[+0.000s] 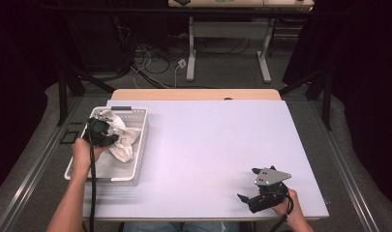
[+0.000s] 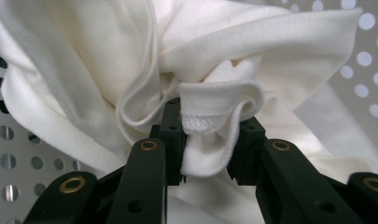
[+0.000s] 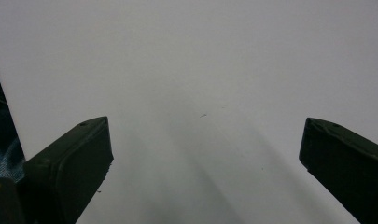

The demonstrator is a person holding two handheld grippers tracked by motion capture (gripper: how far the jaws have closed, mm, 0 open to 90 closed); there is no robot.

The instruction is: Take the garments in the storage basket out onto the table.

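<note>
A: Status at that frame? Left gripper [image 2: 205, 140] was clamped on a bunched fold of the white cloth [image 2: 130, 60], hemmed edge pinched between the pads. Cloth sat in the white perforated basket [image 1: 138, 145] at the desk's left edge.

B: Confirmed. High view had the left gripper [image 1: 100, 133] over the basket's far half and the cloth [image 1: 123, 137] heaped against the far and right walls. Right gripper [image 1: 261, 193] was parked near the desk's near right corner, jaws spread wide, nothing between them, just bare desk [image 3: 200, 70].

A: Risks?

B: My read: the grip was on a small ribbed hem fold, not the bulk. Soft knit, slippery, loosely crumpled. It could have slid out on a lift if the rest dragged.

A: Snag?

B: Possible. Basket walls were rigid plastic with round holes and a raised rim; trailing fabric could have caught on the rim and tipped the light basket off the desk's left edge, which it already sat close to.

A: Desk surface?

B: Smooth matte white sheet, little friction to hold the basket.
</note>
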